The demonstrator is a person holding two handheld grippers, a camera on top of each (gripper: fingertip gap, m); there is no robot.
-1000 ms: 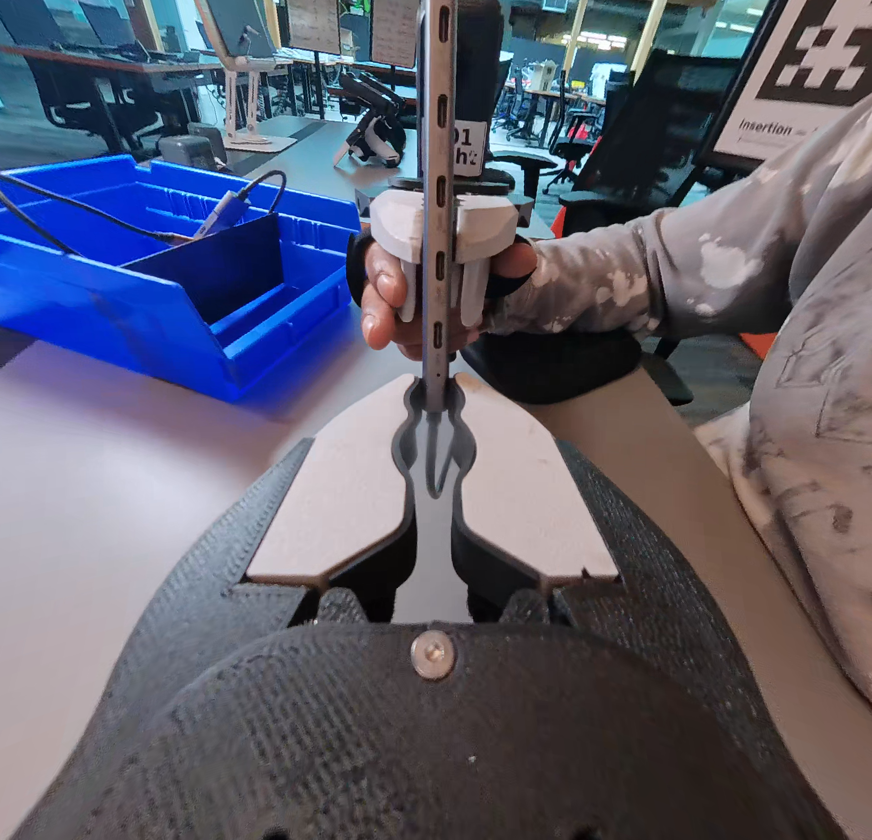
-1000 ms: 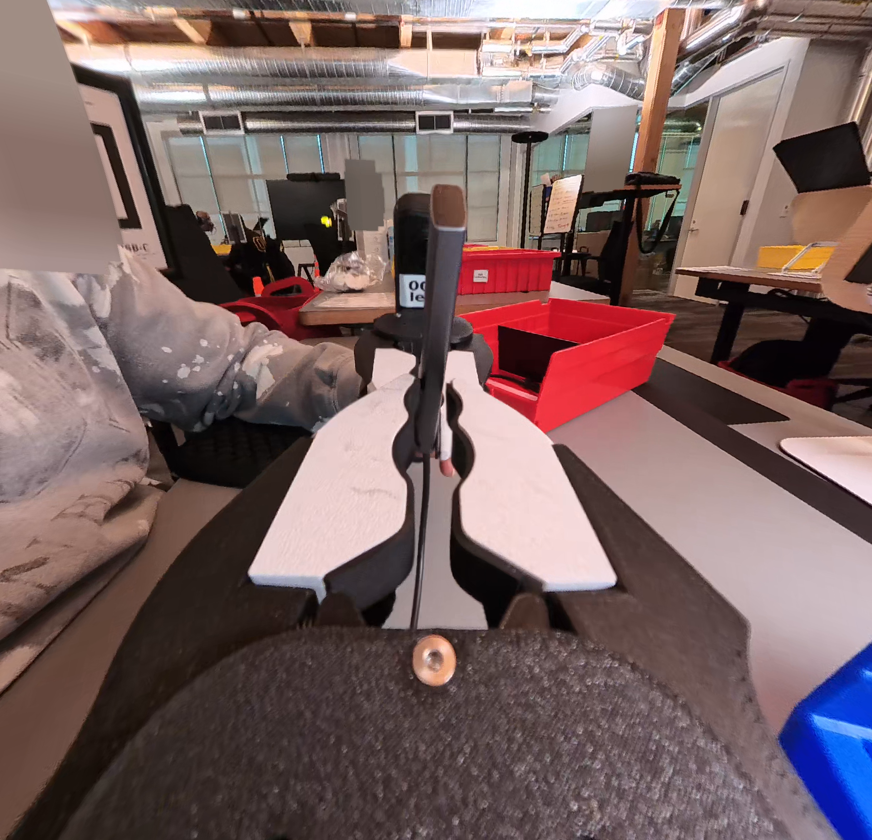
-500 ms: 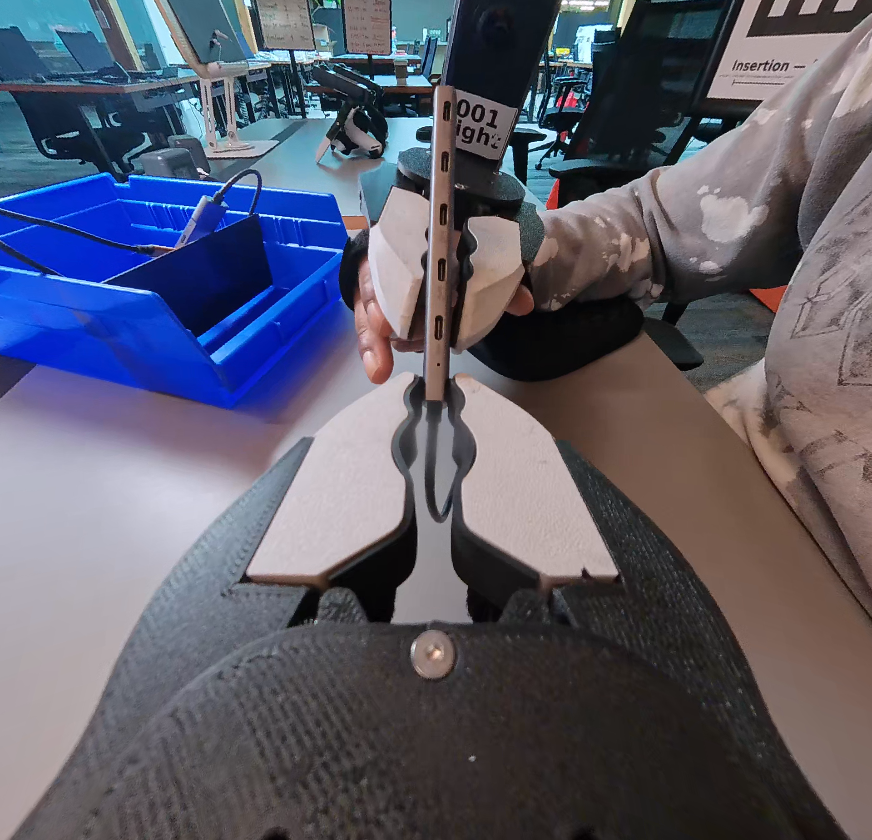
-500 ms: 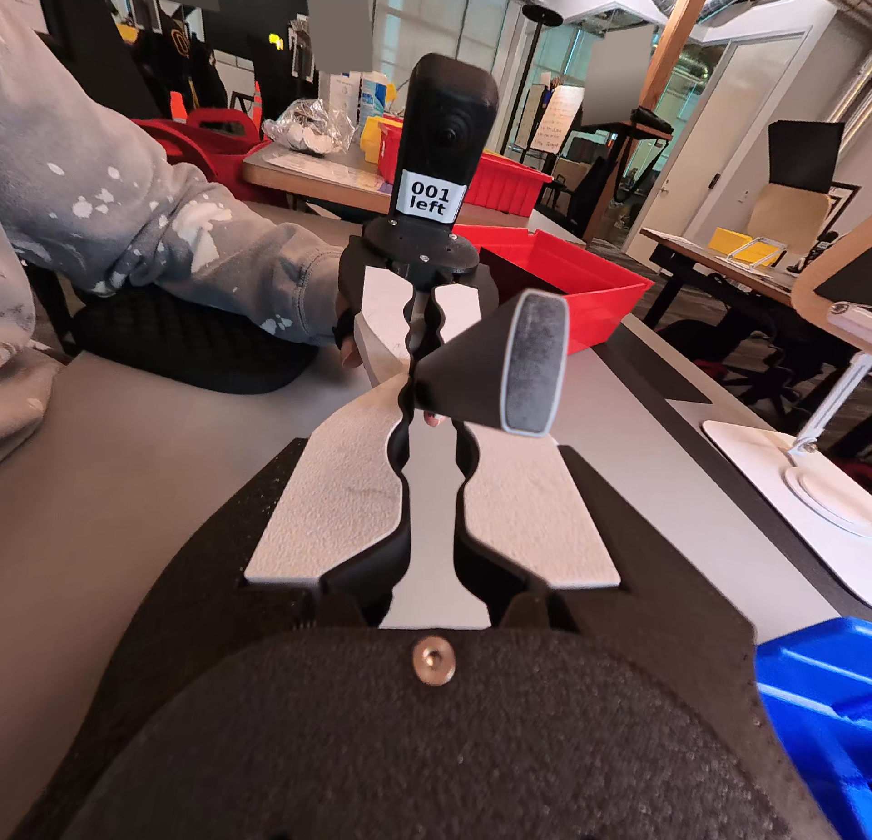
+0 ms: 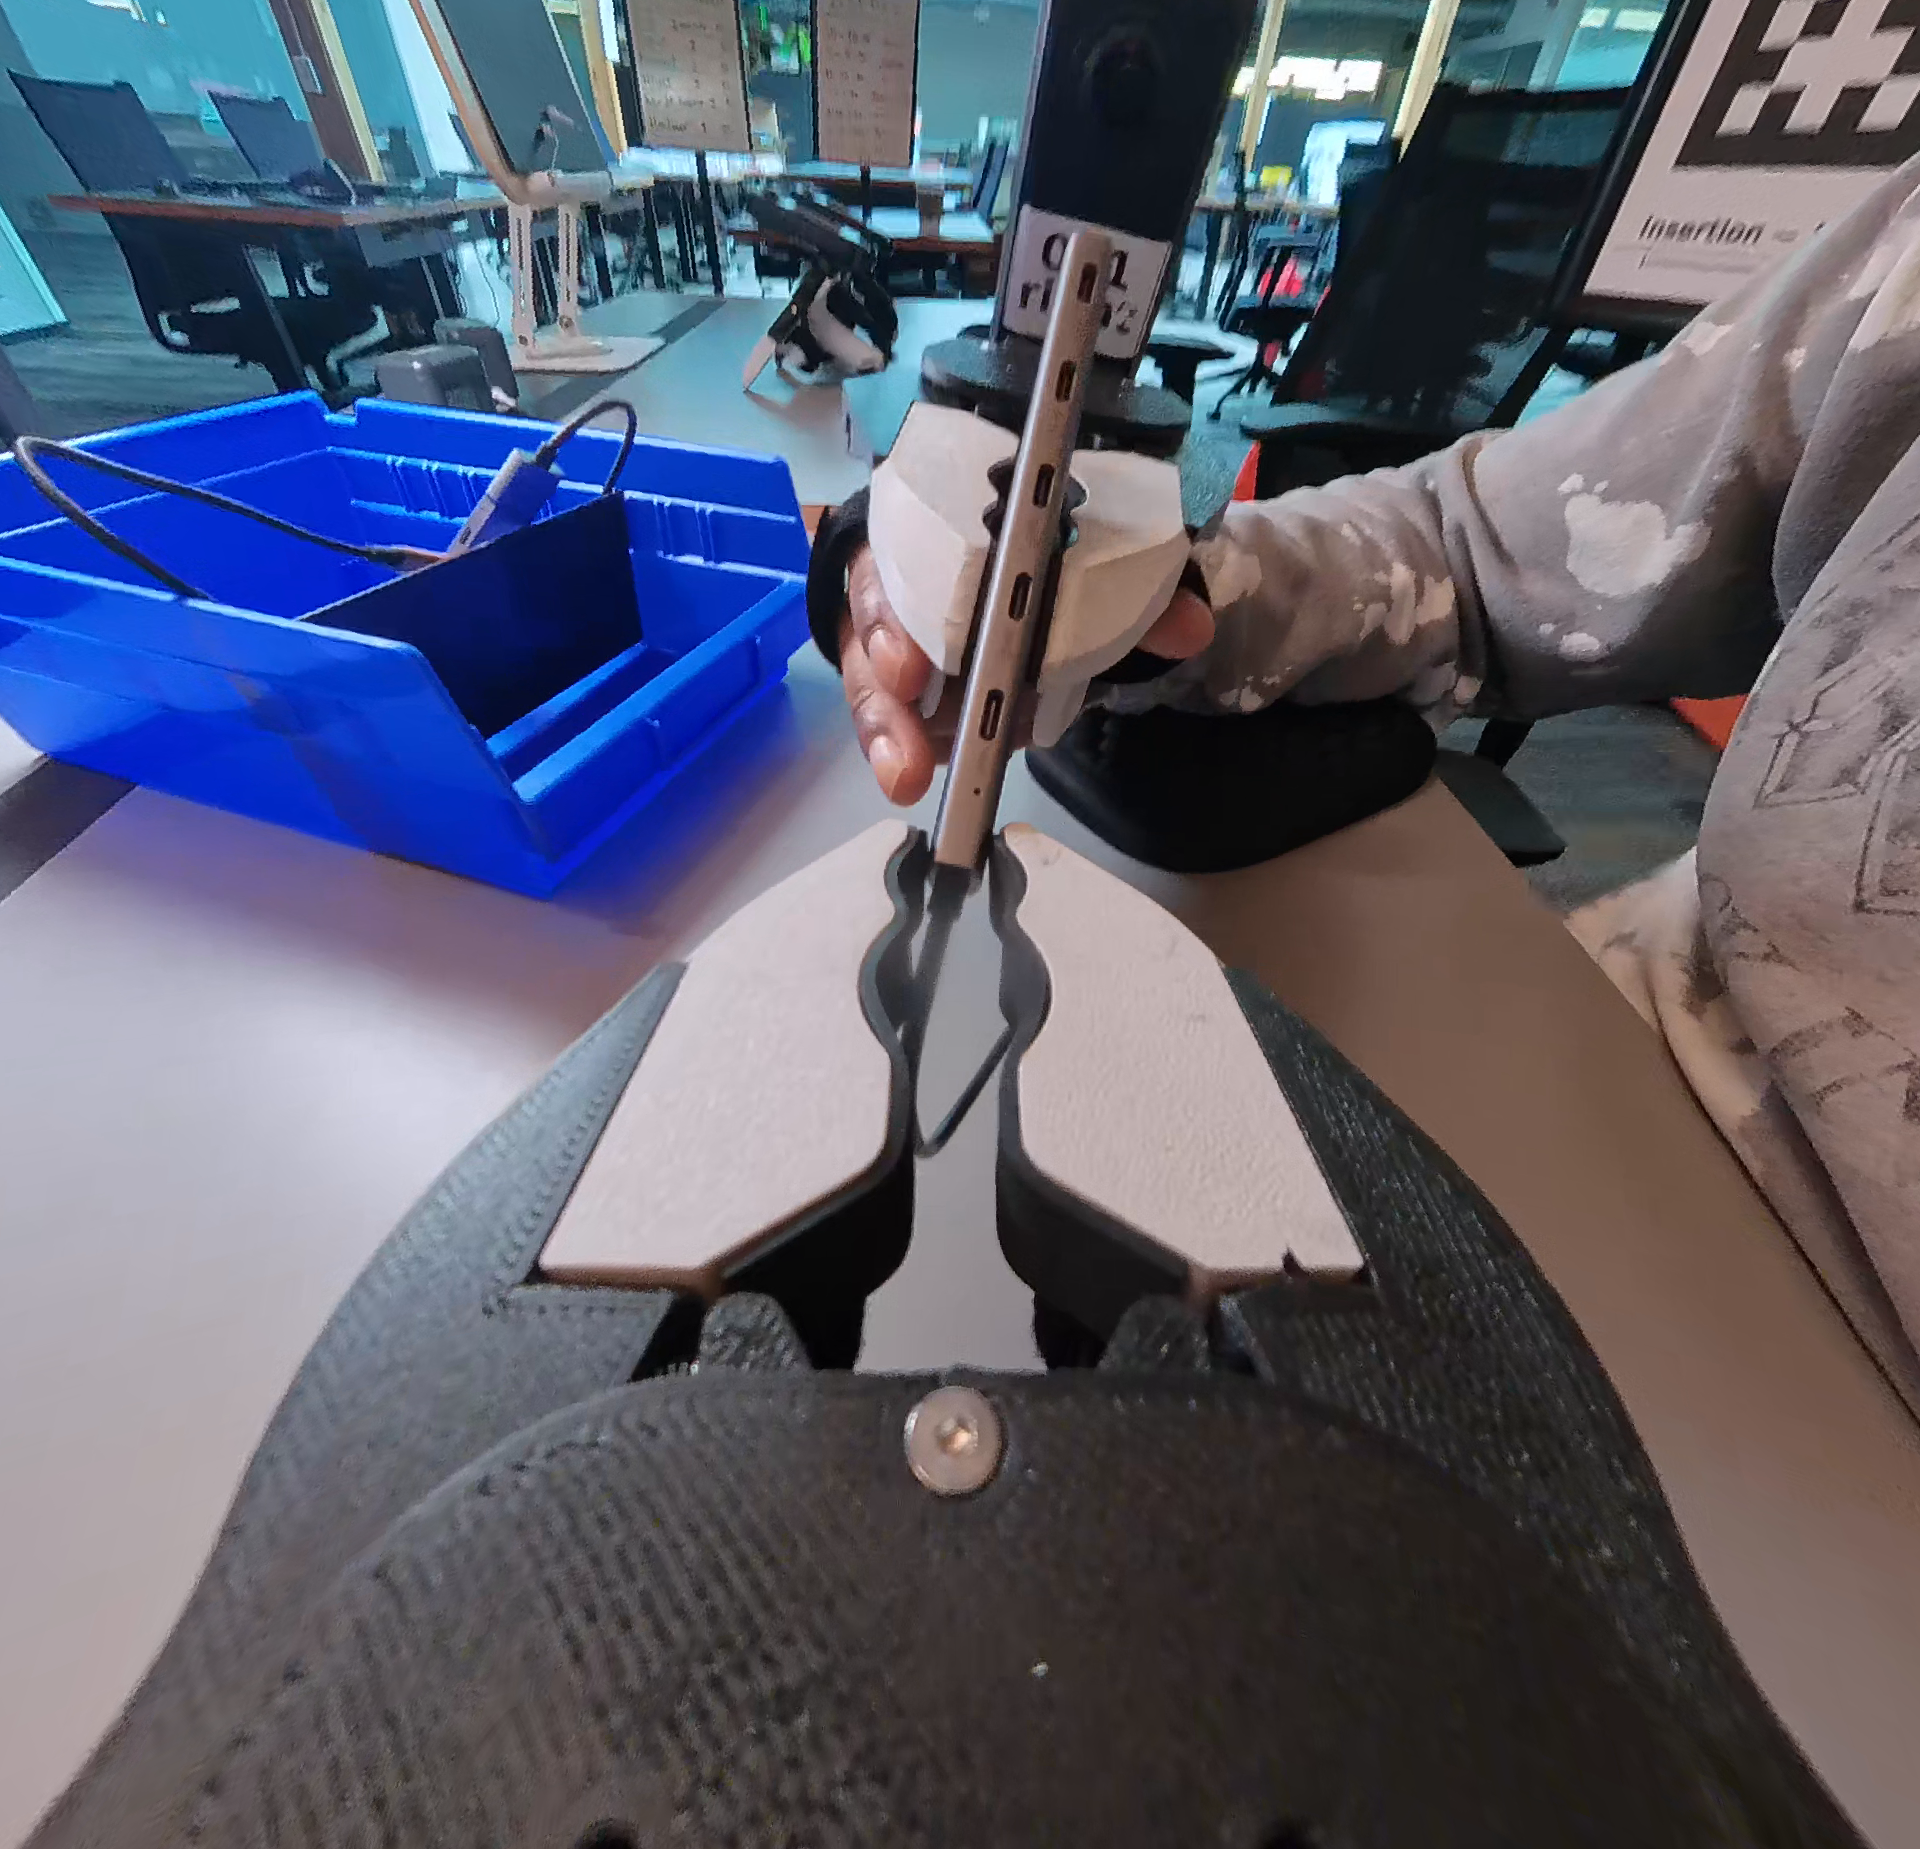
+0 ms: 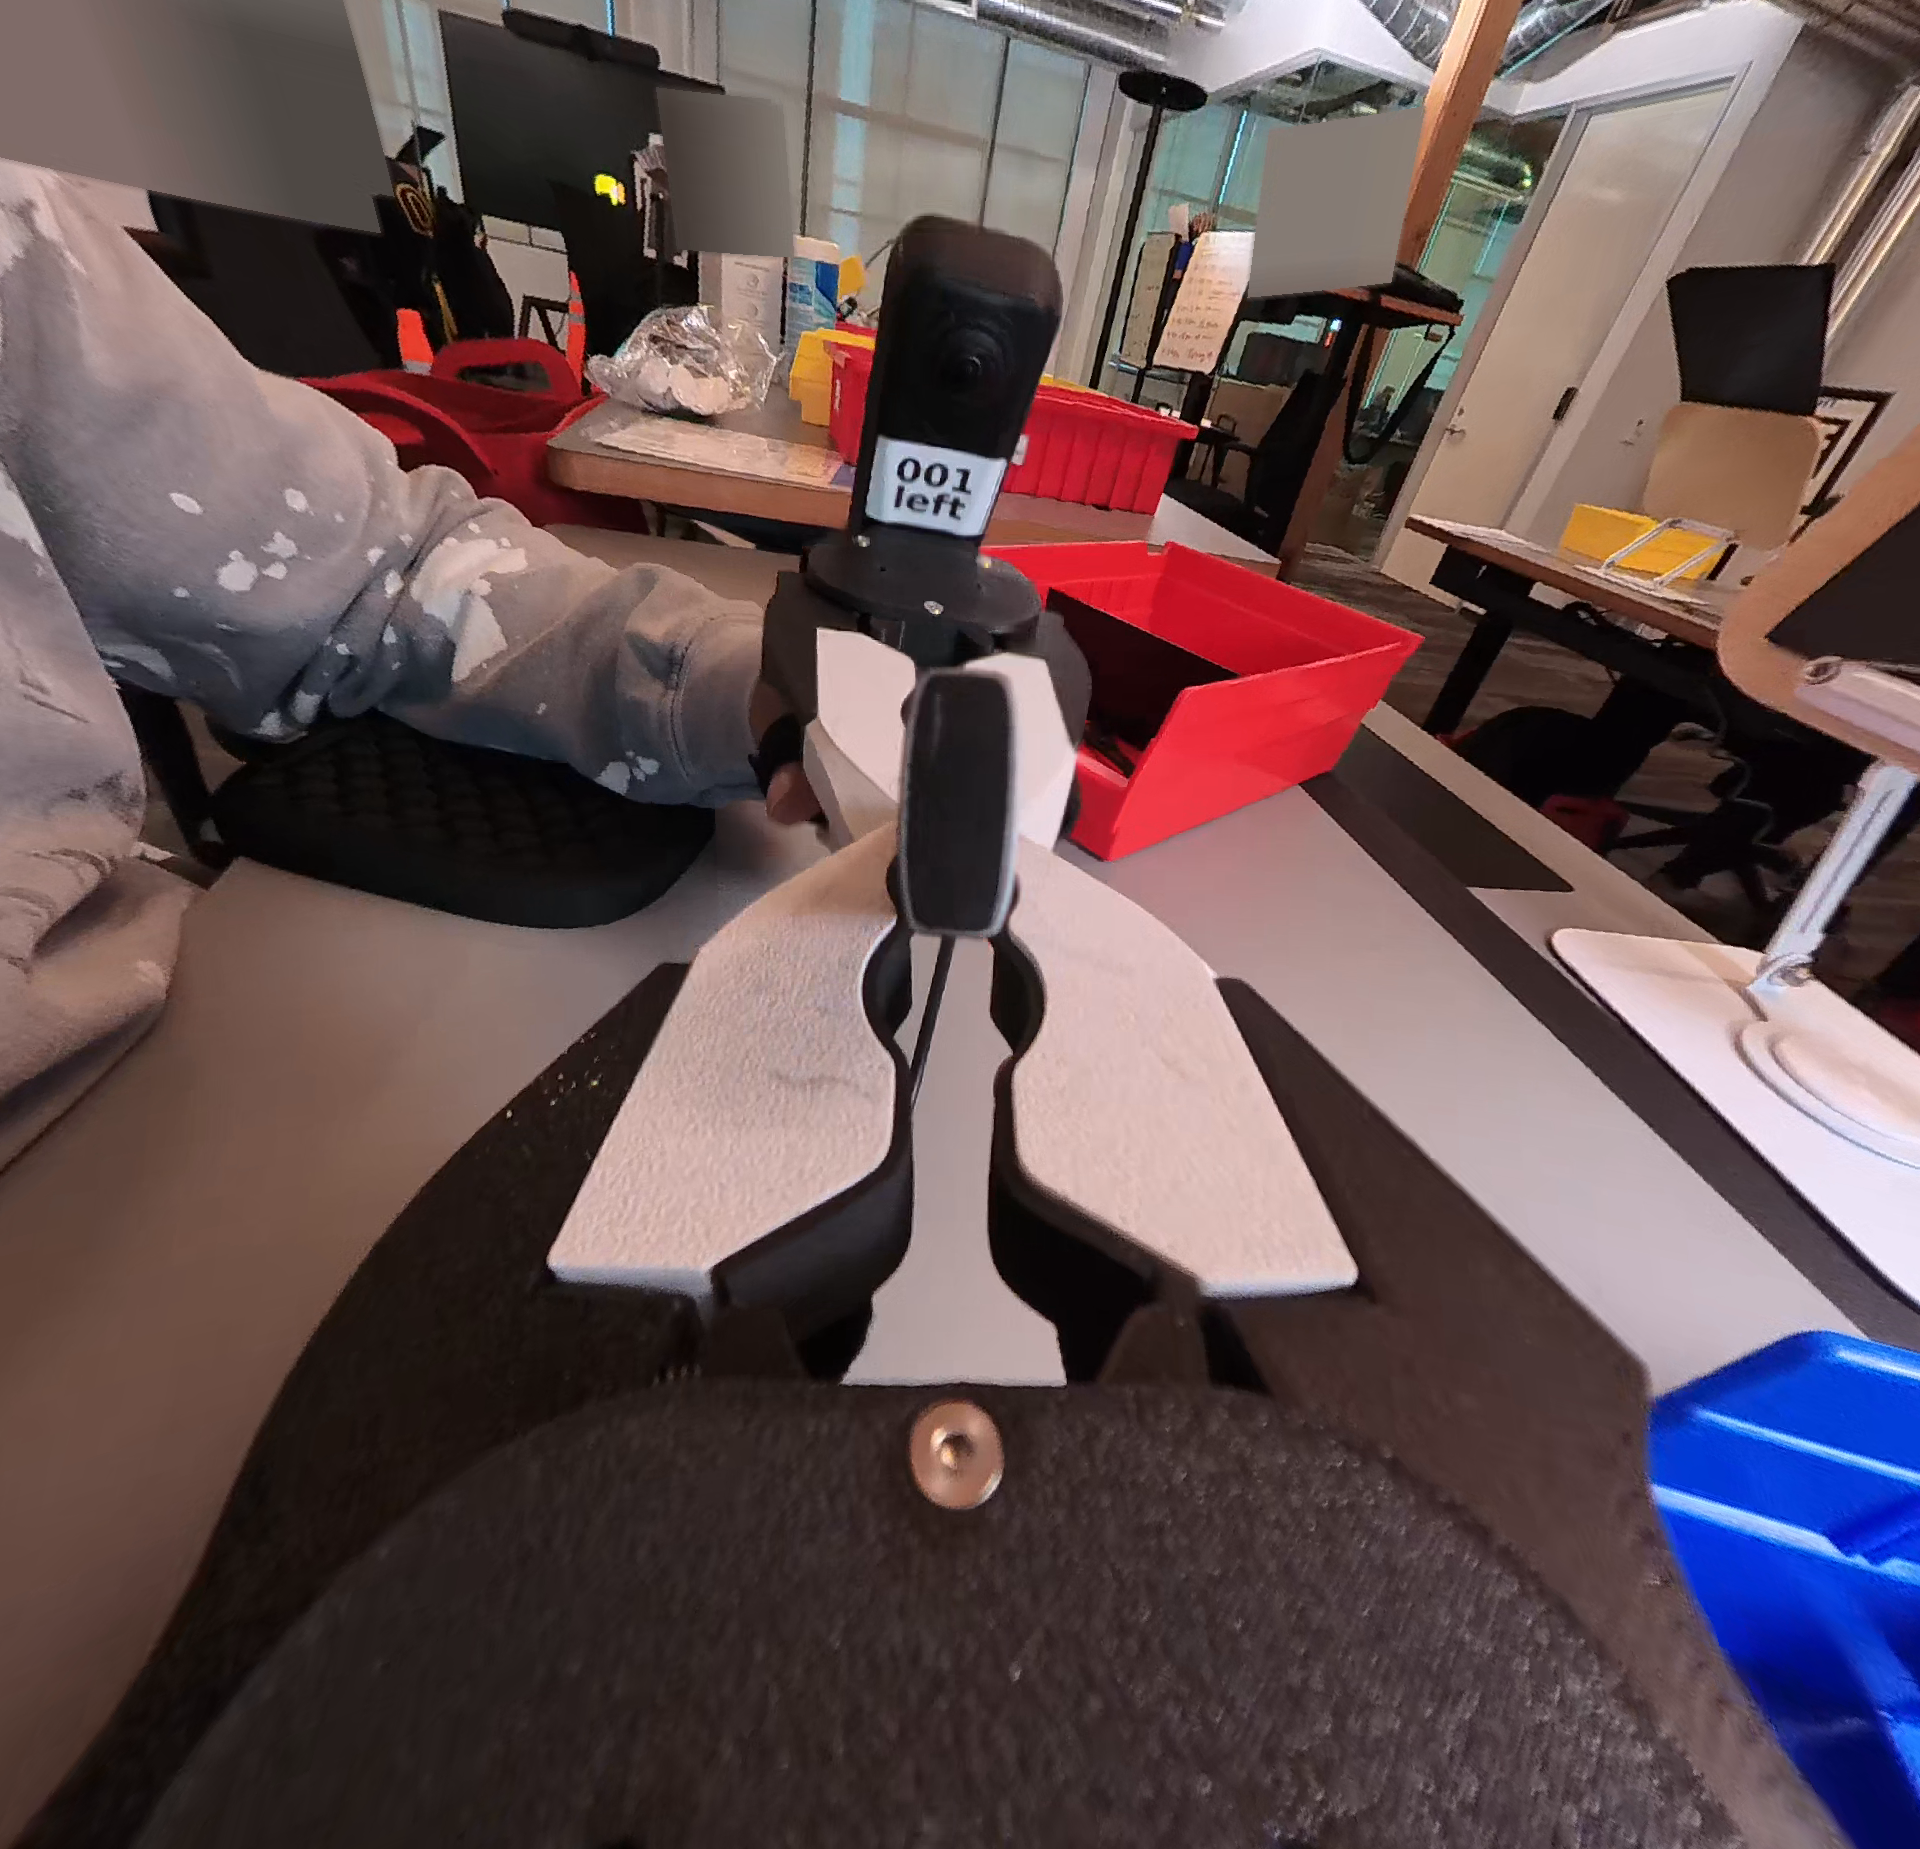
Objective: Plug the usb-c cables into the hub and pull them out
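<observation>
Over the grey table (image 5: pixel 312 1020), the left gripper (image 5: pixel 958 843) clamps the slim hub (image 5: pixel 1023 563), its long axis leaning toward 1 o'clock, while the right gripper (image 6: pixel 951 869) pinches its far end.

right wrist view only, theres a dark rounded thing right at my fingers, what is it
Observer: That is the hub, end-on to you. The left wrist view shows its long edge, tilted, with a row of ports.
Operator: anything plugged in yet
Observer: No, every port that shows there is empty.
Operator: so whos holding it
Observer: The left gripper is shut on the hub's lower end, and the hub's own thin lead loops between its fingers.
</observation>
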